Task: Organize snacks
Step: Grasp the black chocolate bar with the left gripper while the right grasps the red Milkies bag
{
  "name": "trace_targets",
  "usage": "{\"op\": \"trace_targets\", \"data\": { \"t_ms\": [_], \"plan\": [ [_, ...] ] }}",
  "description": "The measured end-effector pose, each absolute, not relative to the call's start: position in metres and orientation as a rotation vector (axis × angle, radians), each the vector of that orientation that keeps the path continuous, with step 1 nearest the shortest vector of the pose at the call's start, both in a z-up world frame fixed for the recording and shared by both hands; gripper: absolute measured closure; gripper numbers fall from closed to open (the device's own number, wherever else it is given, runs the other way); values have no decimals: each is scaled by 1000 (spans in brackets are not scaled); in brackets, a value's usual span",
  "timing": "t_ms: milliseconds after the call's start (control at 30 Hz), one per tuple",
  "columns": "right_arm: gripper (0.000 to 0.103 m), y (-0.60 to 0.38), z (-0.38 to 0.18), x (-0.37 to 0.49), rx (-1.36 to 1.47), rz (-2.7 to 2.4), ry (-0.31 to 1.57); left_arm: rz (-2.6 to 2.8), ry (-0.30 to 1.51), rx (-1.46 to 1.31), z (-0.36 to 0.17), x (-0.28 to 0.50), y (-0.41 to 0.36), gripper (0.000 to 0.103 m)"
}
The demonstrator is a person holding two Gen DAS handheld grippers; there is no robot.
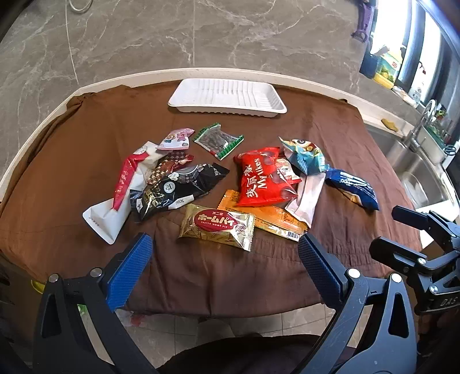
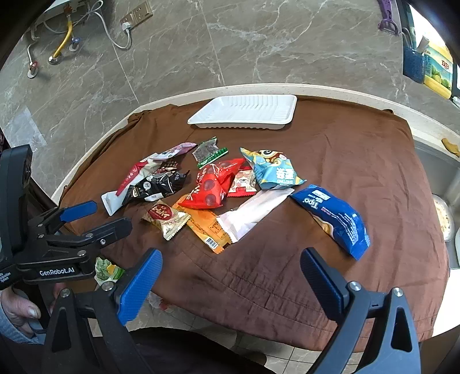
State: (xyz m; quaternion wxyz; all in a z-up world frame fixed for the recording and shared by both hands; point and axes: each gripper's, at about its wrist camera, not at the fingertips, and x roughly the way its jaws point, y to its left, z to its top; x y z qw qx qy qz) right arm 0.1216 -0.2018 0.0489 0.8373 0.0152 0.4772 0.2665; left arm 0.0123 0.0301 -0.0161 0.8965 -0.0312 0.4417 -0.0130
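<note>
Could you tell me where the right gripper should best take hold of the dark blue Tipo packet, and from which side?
Probably across its narrow width near the middle, coming from above. The dark blue Tipo packet lies flat and alone on the brown cloth, clear of the other snacks, its long axis running diagonally, so the open right gripper could straddle its puffed body with one finger on each long edge.

You've got a brown cloth (image 1: 86,161) over the round table (image 2: 330,89), marble-look wall (image 1: 230,34) behind, steel sink (image 1: 417,172) with faucet (image 1: 422,120) beside it, wall socket (image 2: 136,14) with a white cable (image 2: 115,37).
</note>
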Motion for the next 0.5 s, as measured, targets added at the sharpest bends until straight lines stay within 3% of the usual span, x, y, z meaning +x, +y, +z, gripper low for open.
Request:
{"op": "trace_targets", "data": {
  "t_ms": [500],
  "plan": [
    [4, -194, 46, 134, 52, 582, 1019, -35, 996, -126, -25, 23, 40, 0]
  ]
}}
